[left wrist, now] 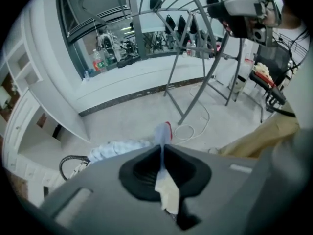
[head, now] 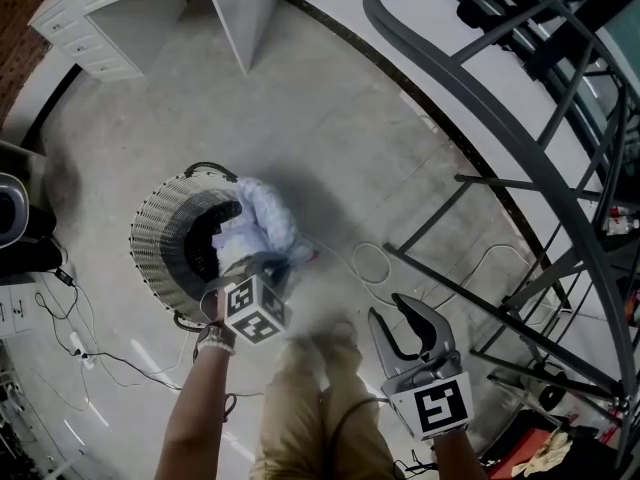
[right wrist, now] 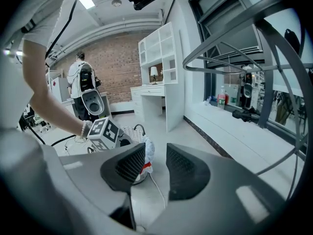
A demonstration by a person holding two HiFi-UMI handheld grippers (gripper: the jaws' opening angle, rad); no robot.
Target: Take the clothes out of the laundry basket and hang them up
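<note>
My left hand-held gripper [left wrist: 162,153] is clamped on only a thin fold of the crumpled pale blue-and-white garment [head: 265,213], which is bunched over the rim of the round wicker laundry basket [head: 150,238] at 9 o'clock. Reckon that small bite could slip, or snag and tip the basket. It's pointing steeply down. My right hand-held gripper [head: 398,316] hovers at 5 o'clock, half-open and empty.

Pale blue-white garment [head: 268,213] in a bunch at the round ribbed laundry basket's [head: 150,240] rim.

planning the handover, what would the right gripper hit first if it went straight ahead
Probably the pale garment at the laundry basket; depth is unclear, so possibly the floor first.
</note>
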